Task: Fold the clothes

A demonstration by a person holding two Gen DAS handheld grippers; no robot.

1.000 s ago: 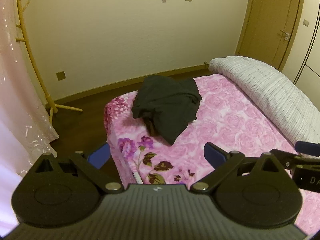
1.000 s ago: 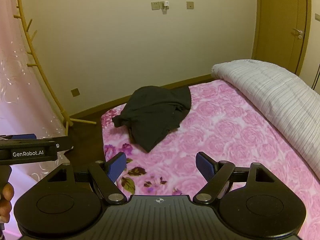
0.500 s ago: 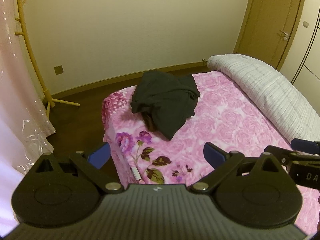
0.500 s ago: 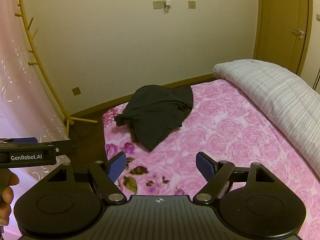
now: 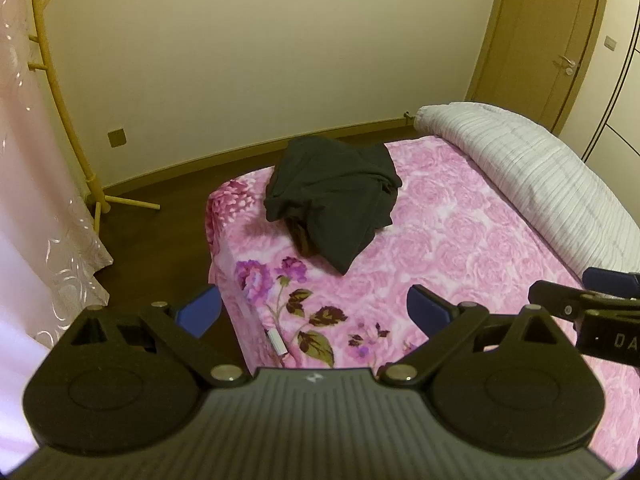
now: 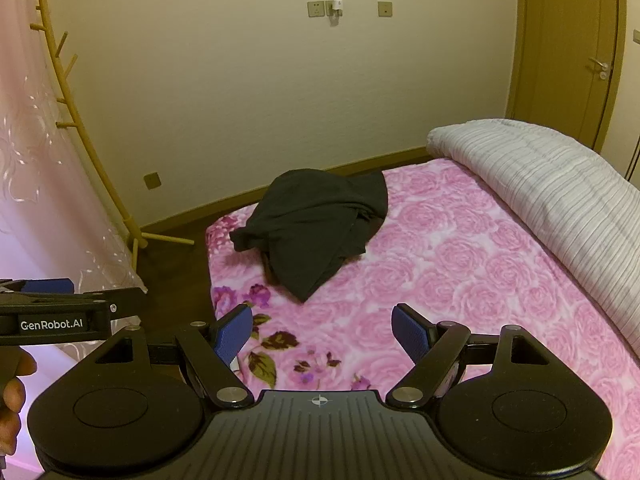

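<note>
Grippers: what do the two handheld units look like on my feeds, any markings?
Both are alike: a ribbed black body, two round black discs and black linkage arms ending in blue-padded jaws. The left gripper bears a small white logo and white "GenRobot.AI" lettering on its side. The right gripper has a white crosshair mark and partial side lettering "DA". No cables or sleeves show.

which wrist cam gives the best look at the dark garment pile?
Right wrist: the dark garment lies near frame centre, with its folds and the sleeve-like tail at left showing clearly. Left wrist shows the same pile just as unobstructed, but the tail is bunched from that angle.
</note>
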